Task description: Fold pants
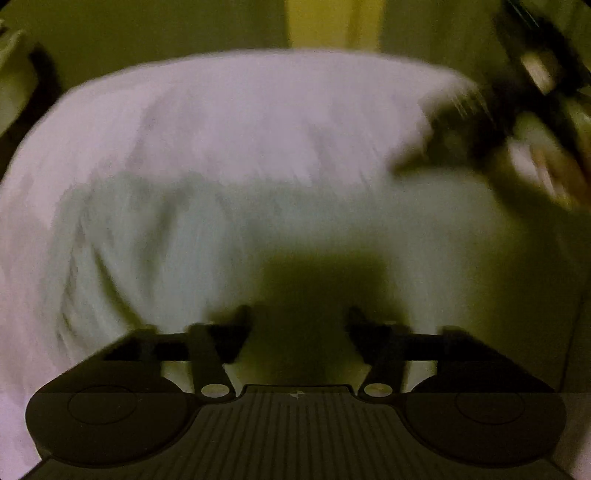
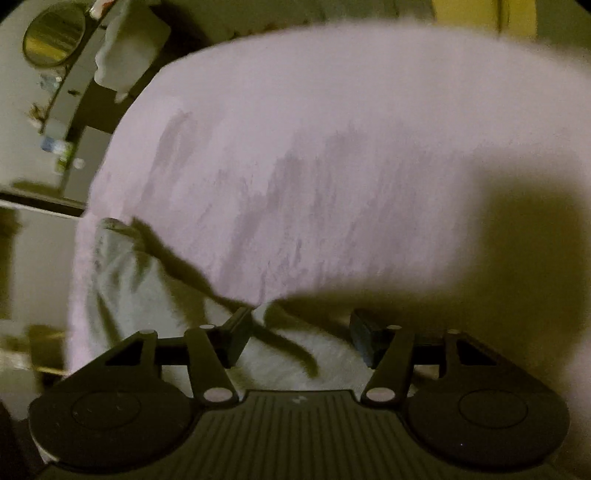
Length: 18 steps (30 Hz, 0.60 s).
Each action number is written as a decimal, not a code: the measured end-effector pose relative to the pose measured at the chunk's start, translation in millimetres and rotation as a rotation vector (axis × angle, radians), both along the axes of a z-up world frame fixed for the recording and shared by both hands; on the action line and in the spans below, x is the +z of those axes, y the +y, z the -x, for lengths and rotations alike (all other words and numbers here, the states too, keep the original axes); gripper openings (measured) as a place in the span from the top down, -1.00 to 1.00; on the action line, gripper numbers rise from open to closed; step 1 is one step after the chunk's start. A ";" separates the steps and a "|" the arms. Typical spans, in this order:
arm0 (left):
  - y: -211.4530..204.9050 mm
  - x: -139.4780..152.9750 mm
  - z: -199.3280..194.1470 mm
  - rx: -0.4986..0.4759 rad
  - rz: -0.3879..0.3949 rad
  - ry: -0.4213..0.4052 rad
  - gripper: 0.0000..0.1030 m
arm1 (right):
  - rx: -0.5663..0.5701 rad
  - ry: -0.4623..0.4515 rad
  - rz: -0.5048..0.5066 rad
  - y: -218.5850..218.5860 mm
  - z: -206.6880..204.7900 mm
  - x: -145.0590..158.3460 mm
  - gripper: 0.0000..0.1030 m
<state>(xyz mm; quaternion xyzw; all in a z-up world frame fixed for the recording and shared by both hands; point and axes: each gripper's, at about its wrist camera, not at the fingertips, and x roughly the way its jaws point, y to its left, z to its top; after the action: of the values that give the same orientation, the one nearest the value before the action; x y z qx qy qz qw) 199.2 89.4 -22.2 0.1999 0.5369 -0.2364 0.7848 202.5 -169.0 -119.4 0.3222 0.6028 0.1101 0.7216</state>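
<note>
Pale grey pants [image 1: 229,240] lie on a bed with a pinkish-white sheet [image 1: 240,110]. The view is dim and blurred. My left gripper [image 1: 299,321] is open just above the pants, with nothing between its fingers. The right gripper shows as a dark blurred shape [image 1: 480,122] at the upper right of the left wrist view. In the right wrist view the pants [image 2: 125,280] lie at the lower left with a dark edge or drawstring [image 2: 177,266] running toward the fingers. My right gripper [image 2: 301,328] is open over the cloth, holding nothing.
The sheet [image 2: 332,129] fills most of the right wrist view. A round mirror [image 2: 53,35], a hanging white cloth [image 2: 125,48] and small bottles [image 2: 59,147] stand on furniture left of the bed. A yellow wall [image 1: 321,22] lies beyond the bed.
</note>
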 end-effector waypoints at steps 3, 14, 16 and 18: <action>-26.0 12.8 -42.3 -0.112 -0.004 -0.118 -0.64 | -0.004 0.008 -0.071 -5.3 -1.2 -11.1 -0.19; -38.4 -33.4 -81.0 -0.605 0.061 0.043 -0.48 | 0.028 -0.022 -0.139 -14.4 10.1 -13.2 -0.25; -39.9 -42.3 -68.5 -0.644 0.032 0.073 -0.35 | 0.044 -0.024 -0.142 -16.0 7.6 -13.9 -0.25; -37.4 -43.6 -63.9 -0.680 0.024 0.111 -0.07 | 0.048 -0.023 -0.151 -16.7 5.0 -15.8 -0.25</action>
<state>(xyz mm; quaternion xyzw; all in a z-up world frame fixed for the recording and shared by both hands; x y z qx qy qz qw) 263.1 52.1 -65.8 0.3449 0.4788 -0.5014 0.6328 197.4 -185.7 -135.2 0.3598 0.5922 0.1762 0.6991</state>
